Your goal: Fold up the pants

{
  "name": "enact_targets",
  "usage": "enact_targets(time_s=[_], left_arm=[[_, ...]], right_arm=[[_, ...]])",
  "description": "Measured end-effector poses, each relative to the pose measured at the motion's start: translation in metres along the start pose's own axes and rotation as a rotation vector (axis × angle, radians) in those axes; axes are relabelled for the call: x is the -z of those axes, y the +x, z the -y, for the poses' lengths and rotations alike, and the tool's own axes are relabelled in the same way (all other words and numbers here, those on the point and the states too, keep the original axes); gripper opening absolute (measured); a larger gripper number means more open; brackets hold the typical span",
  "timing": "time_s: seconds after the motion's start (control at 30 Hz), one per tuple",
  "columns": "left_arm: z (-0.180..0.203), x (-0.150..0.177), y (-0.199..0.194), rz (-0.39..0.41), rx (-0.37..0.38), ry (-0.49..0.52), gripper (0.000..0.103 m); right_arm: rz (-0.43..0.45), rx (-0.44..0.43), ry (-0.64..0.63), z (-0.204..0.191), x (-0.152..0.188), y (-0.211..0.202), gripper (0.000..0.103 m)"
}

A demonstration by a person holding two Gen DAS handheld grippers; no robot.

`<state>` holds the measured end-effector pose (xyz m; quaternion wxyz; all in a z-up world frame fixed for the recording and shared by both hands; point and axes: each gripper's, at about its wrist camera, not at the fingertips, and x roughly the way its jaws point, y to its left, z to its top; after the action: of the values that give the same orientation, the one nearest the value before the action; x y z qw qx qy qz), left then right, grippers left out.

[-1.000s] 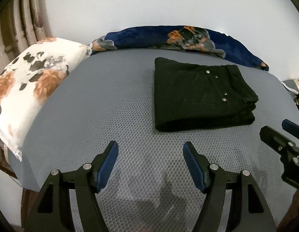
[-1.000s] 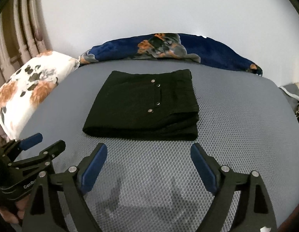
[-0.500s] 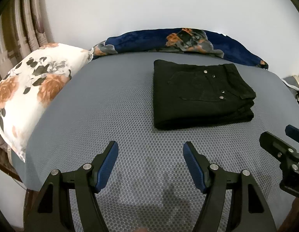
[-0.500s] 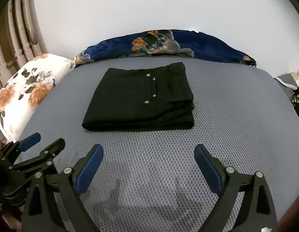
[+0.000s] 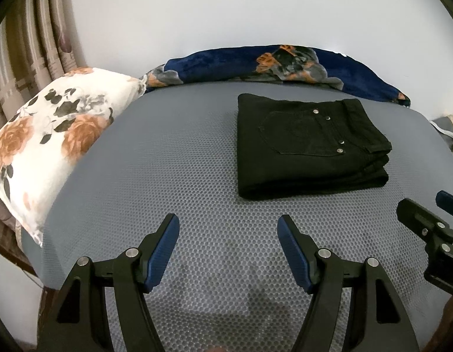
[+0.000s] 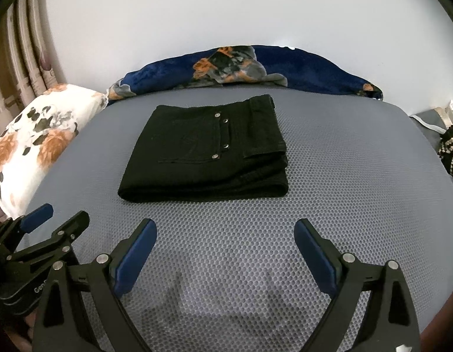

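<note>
With the pants lying folded at mid-frame on the bed, the folding looks finished, so both left tongs and right tongs, spread and empty, need only back away.

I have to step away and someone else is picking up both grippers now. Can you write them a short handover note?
Left gripper: open, empty, over the grey mat.
Right gripper: open, empty; its jaws have just been opening wider.
Black pants: folded into a compact stack on the mat, ahead of both grippers, touching neither.
Done: the folding looks complete.
Left: probably nothing; at most tidy the edges.
</note>
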<state>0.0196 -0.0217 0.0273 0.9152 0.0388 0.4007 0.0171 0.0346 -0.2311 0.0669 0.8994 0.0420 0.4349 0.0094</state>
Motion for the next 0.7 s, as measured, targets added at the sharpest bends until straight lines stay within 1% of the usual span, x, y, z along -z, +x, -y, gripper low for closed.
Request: enact_targets(time_s=[0.7], left_arm=[[0.0, 0.0, 0.01, -0.025, 0.005, -0.004, 0.07]], right_arm=[[-0.041, -0.007, -0.016, -0.007, 0.002, 0.012, 0.093]])
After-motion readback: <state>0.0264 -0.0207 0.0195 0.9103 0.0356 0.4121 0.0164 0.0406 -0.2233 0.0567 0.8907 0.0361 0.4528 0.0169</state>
